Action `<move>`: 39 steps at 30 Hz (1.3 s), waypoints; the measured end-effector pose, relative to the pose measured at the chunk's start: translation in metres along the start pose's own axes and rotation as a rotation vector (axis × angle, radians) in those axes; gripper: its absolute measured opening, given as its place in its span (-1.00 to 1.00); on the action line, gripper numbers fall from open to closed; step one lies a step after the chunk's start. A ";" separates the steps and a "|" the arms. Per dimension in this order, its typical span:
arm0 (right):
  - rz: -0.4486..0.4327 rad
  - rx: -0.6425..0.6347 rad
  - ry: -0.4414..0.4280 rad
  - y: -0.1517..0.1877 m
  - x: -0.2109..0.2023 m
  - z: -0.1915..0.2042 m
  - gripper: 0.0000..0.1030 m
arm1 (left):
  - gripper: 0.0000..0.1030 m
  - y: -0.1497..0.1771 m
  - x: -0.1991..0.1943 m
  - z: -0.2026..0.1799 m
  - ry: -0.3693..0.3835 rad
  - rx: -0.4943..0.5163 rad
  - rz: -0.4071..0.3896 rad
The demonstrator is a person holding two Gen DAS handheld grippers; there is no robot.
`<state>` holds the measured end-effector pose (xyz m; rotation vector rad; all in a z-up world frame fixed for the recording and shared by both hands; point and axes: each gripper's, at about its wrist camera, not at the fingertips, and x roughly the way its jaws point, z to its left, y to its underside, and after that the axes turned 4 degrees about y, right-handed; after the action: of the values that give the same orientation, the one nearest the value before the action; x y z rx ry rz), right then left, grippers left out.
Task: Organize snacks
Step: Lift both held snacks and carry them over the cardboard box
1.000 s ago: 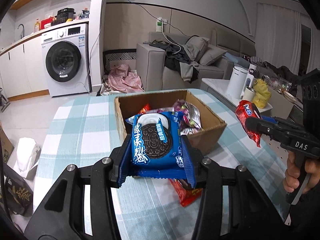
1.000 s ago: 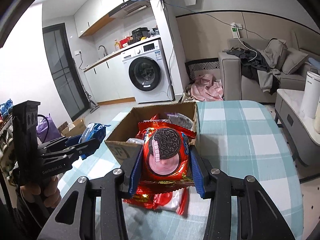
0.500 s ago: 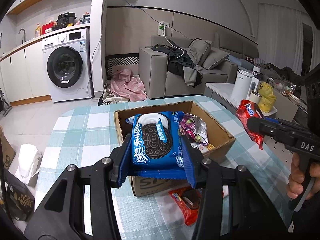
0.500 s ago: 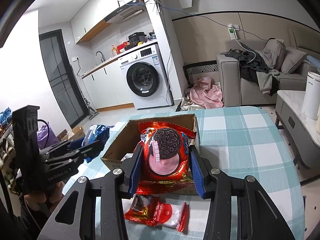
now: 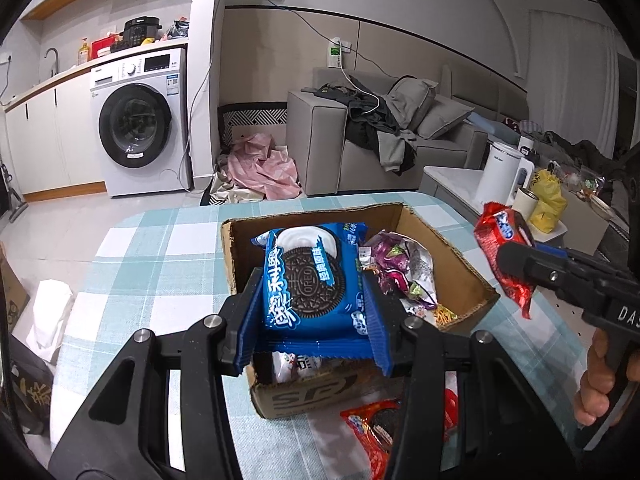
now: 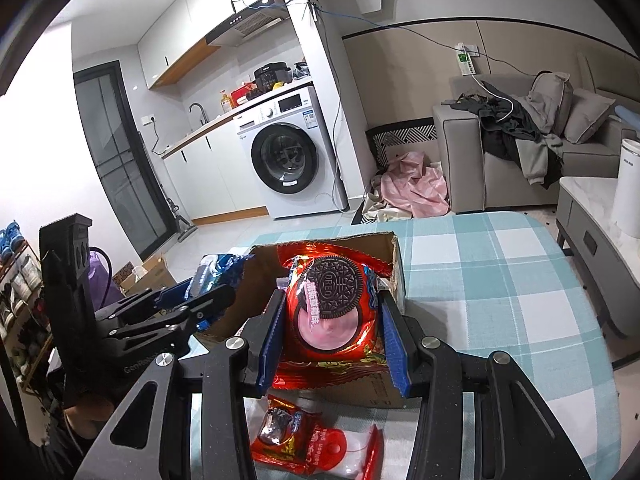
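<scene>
My left gripper (image 5: 314, 322) is shut on a blue Oreo pack (image 5: 310, 278) and holds it over the near part of an open cardboard box (image 5: 472, 280). Several snack packets lie inside the box, among them a purple one (image 5: 394, 266). My right gripper (image 6: 334, 330) is shut on a red Oreo pack (image 6: 332, 312), hanging above the box's near wall (image 6: 396, 264). In the left wrist view that red pack (image 5: 506, 248) shows at the box's right side. In the right wrist view the blue pack (image 6: 218, 274) peeks over the box's left edge.
The box stands on a table with a teal checked cloth (image 5: 160, 256). Two red snack packets (image 6: 312, 438) lie on the cloth just in front of the box. A low white side table (image 6: 592, 204) with a kettle (image 5: 500, 178) stands to the right, a sofa behind.
Both grippers have moved forward with their packs: from short of the box to over its near part. The loose red packets now lie nearer the bottom edge of both views.
</scene>
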<state>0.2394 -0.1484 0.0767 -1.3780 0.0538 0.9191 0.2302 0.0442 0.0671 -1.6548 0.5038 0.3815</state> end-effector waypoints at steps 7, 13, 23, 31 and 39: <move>0.009 0.008 -0.010 0.002 0.020 0.000 -0.13 | -0.16 0.005 0.022 0.000 -0.008 -0.002 -0.006; 0.018 0.005 -0.001 0.005 0.041 0.002 -0.13 | -0.16 0.010 0.036 0.000 -0.020 0.004 -0.002; 0.025 0.000 -0.001 0.010 0.063 0.002 -0.13 | -0.16 0.015 0.047 0.002 -0.032 -0.019 -0.007; 0.032 0.000 0.014 0.015 0.076 0.002 -0.13 | -0.16 0.019 0.055 0.006 -0.034 -0.016 -0.006; 0.033 -0.011 0.015 0.016 0.084 0.004 -0.13 | -0.16 0.027 0.058 -0.002 -0.070 0.027 -0.026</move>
<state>0.2835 -0.1021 0.0198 -1.3976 0.0838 0.9376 0.2650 0.0334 0.0142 -1.6143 0.4335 0.4105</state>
